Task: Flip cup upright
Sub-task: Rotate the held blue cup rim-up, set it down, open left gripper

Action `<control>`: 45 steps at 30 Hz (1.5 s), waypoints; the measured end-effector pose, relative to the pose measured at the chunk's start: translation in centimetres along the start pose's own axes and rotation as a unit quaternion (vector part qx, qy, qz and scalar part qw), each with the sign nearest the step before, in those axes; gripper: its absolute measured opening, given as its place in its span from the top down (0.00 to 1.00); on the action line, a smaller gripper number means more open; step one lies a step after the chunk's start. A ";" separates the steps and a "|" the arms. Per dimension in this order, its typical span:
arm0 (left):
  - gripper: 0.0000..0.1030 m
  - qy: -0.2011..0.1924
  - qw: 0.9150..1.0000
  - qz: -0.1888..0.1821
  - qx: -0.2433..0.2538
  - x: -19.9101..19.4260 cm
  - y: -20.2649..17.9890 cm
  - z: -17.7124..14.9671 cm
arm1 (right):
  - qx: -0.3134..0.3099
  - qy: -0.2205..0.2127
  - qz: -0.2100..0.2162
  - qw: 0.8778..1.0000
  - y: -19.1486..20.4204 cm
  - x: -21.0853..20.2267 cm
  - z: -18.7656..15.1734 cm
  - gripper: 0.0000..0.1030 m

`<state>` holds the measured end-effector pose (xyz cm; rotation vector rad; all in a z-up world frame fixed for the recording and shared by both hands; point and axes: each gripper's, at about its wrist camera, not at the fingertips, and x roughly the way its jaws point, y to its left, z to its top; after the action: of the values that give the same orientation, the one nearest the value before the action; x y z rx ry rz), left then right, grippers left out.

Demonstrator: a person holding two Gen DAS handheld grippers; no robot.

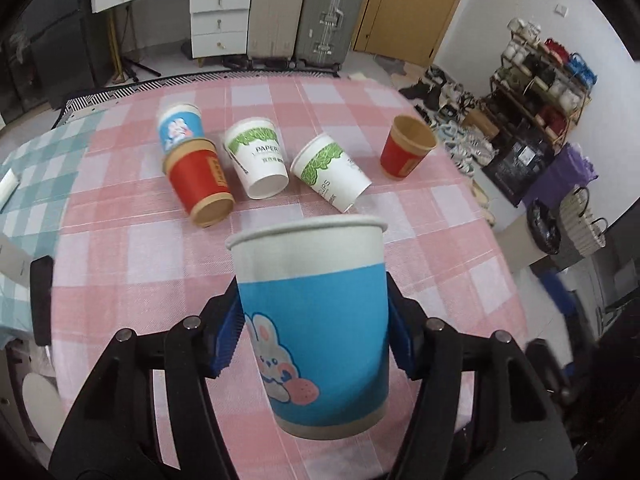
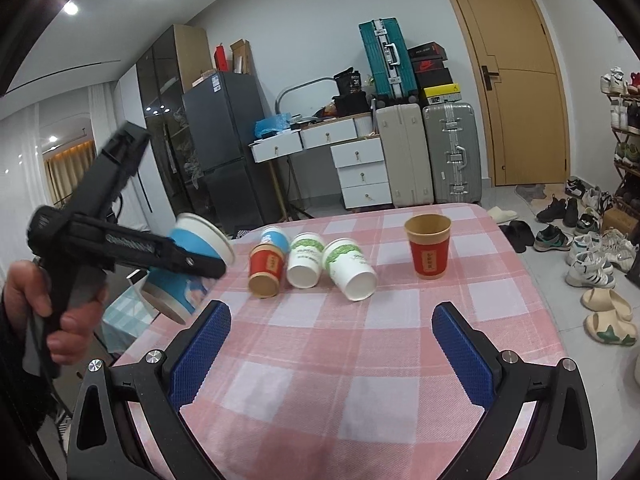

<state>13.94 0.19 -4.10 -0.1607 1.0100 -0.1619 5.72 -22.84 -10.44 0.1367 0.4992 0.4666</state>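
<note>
Pink checked tablecloth [image 2: 340, 360]; suitcases [image 2: 424, 152], white drawers [image 2: 360, 172], wooden door [image 2: 516, 80] behind. Left gripper [image 1: 316, 332] pinches blue bunny cup [image 1: 320, 320] mid-air above the cloth, rim up. Right gripper [image 2: 332, 344] spread wide, holding nothing. Lying white cup [image 1: 258, 156] reads "PAPER". Red cup [image 2: 428, 246] stands upright.

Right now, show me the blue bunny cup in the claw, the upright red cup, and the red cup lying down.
blue bunny cup [image 1: 320, 320]: left wrist view, blue side wall.
upright red cup [image 2: 429, 254]: right wrist view, red sleeve.
lying red cup [image 1: 198, 176]: left wrist view, red sleeve.
</note>
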 end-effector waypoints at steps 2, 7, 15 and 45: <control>0.41 -0.012 1.000 -0.002 -0.006 -3.6 0.6 -2.0 | -0.005 0.004 0.004 1.000 1.1 -0.6 -0.4 0.00; 0.41 -0.014 0.999 0.002 -0.037 -7.7 2.8 -6.9 | -0.012 0.021 0.008 1.000 3.0 -1.4 -1.7 0.00; 0.41 0.037 0.997 0.004 -0.069 -4.2 5.0 -13.5 | -0.024 0.032 -0.003 0.999 4.6 -2.8 -2.9 0.00; 0.21 0.018 0.997 0.026 -0.074 -3.4 6.1 -14.0 | -0.041 0.048 -0.009 0.998 6.6 -2.7 -2.6 0.00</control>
<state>0.67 6.02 -9.89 -0.2670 1.0604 -0.0423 -0.29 -18.18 -10.00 0.0303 0.5733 0.4767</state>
